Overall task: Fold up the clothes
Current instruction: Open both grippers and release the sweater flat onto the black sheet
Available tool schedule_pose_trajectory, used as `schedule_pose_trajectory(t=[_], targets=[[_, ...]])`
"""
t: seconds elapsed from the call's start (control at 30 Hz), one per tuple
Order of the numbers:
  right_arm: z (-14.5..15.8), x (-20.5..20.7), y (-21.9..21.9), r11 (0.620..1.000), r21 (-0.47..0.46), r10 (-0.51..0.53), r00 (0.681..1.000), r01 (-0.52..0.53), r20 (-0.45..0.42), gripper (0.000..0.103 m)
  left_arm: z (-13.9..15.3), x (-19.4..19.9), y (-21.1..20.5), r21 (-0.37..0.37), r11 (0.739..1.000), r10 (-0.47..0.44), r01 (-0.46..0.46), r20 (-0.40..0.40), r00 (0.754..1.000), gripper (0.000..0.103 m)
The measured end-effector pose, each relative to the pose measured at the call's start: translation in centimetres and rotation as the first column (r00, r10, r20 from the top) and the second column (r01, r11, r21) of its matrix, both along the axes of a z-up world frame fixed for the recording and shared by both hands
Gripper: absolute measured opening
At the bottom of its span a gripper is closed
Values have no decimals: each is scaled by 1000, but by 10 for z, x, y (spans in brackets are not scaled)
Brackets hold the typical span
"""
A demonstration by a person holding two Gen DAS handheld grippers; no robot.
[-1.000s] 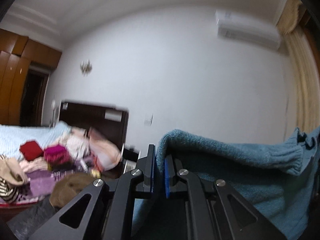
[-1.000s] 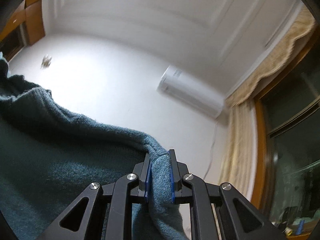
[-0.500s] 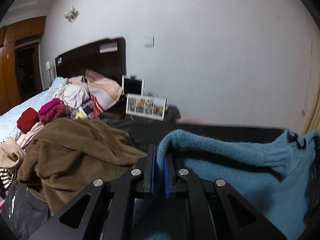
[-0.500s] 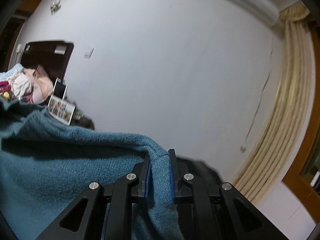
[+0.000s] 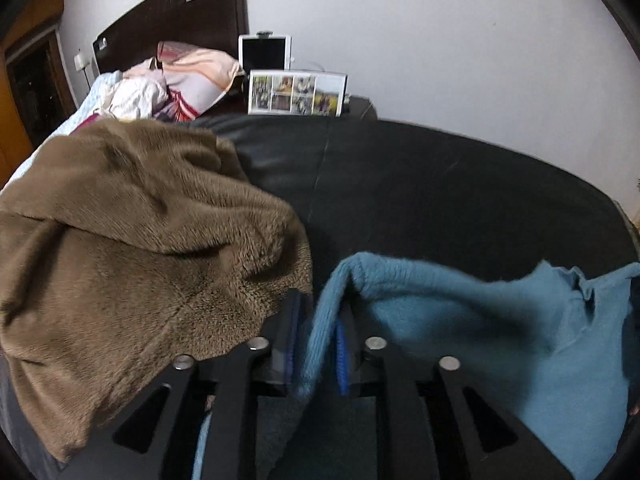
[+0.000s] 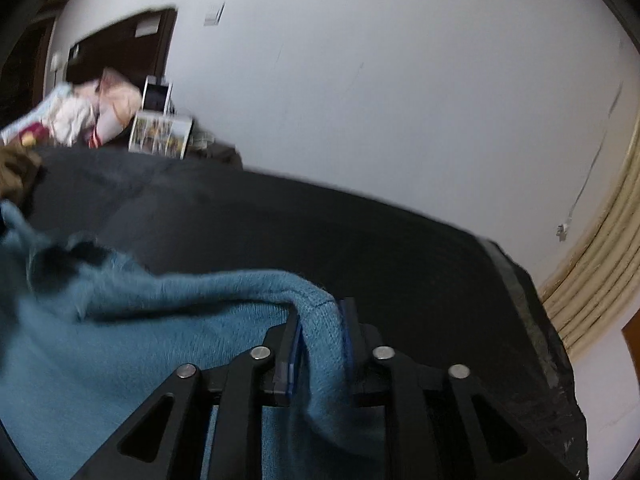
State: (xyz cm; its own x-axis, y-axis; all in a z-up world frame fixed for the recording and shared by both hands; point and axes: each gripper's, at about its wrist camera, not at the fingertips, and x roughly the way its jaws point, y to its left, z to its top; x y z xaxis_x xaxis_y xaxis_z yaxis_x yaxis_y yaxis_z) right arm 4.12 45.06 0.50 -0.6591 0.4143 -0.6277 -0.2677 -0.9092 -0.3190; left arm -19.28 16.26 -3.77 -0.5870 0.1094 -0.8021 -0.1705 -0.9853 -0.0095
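A teal knitted sweater [image 5: 500, 320] hangs between both grippers over a black surface [image 5: 440, 192]. My left gripper [image 5: 318, 336] is shut on one folded edge of it, the knit pinched between the blue pads. My right gripper [image 6: 320, 340] is shut on the opposite edge of the sweater [image 6: 120, 340], which spreads down and to the left. A brown fleece garment [image 5: 132, 232] lies heaped on the black surface just left of the left gripper, touching its left finger.
A bed with a dark headboard [image 5: 172, 16] and a pile of pink and white clothes [image 5: 168, 80] lies behind. A photo frame [image 5: 296, 94] and a tablet [image 5: 264, 52] stand by the white wall. Cream curtains [image 6: 592, 280] hang at right beyond the black surface's edge [image 6: 532, 320].
Both grippers have swung down from facing the ceiling and wall to facing the black surface, carrying the sweater with them. The brown garment now lies close by the left gripper.
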Motion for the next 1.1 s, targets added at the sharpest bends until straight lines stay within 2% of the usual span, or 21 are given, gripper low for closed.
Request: schedule_pose_trajectory(t=[0.03,0.07,0.13,0.33,0.4,0.5,0.57,0.67,0.73,0.83,0.93,1.0,1.1], targets=[[-2,-2,1,1000,-4,3,1000,-3,17,33,-3,-3,-1,7,1000,-7,7,6,1000,23],[-4,-3,2,1000,-8,5,999,-5,32,56,-3,-4,-2,16,1000,-14,14,8,1000,23],[-3,-1,1,1000,2,4,1000,-4,5,79,-4,-5,-5,36,999,-23,22,14,1000,24],[4,6,-1,1000,9,10,997,-9,-76,79,1,-1,-8,63,998,-23,22,20,1000,24],[4,1,-9,998,-21,50,997,-51,-56,79,5,1,-8,64,998,-21,20,19,1000,29],[3,-5,-22,991,-67,112,993,-113,-28,79,21,13,-5,57,998,-32,34,-29,999,42],[3,-9,-30,983,-99,153,988,-153,-11,79,32,22,0,50,997,-56,60,-75,996,65],[3,-15,-43,966,-148,216,976,-212,12,79,46,32,7,31,995,-88,93,-126,988,74],[3,-19,-51,951,-181,258,966,-249,26,79,49,35,10,25,994,-105,109,-132,986,75],[2,-26,-64,925,-231,320,946,-302,44,79,46,37,11,45,989,-138,143,-96,986,75],[-6,-49,-76,919,-240,345,933,-314,101,79,38,38,19,45,982,-183,186,-64,981,75],[-14,-69,-77,916,-271,340,932,-297,128,79,31,38,27,18,977,-211,212,-54,976,75],[-20,-91,-70,921,-306,288,950,-241,119,79,21,35,33,-2,974,-225,225,-35,974,77]])
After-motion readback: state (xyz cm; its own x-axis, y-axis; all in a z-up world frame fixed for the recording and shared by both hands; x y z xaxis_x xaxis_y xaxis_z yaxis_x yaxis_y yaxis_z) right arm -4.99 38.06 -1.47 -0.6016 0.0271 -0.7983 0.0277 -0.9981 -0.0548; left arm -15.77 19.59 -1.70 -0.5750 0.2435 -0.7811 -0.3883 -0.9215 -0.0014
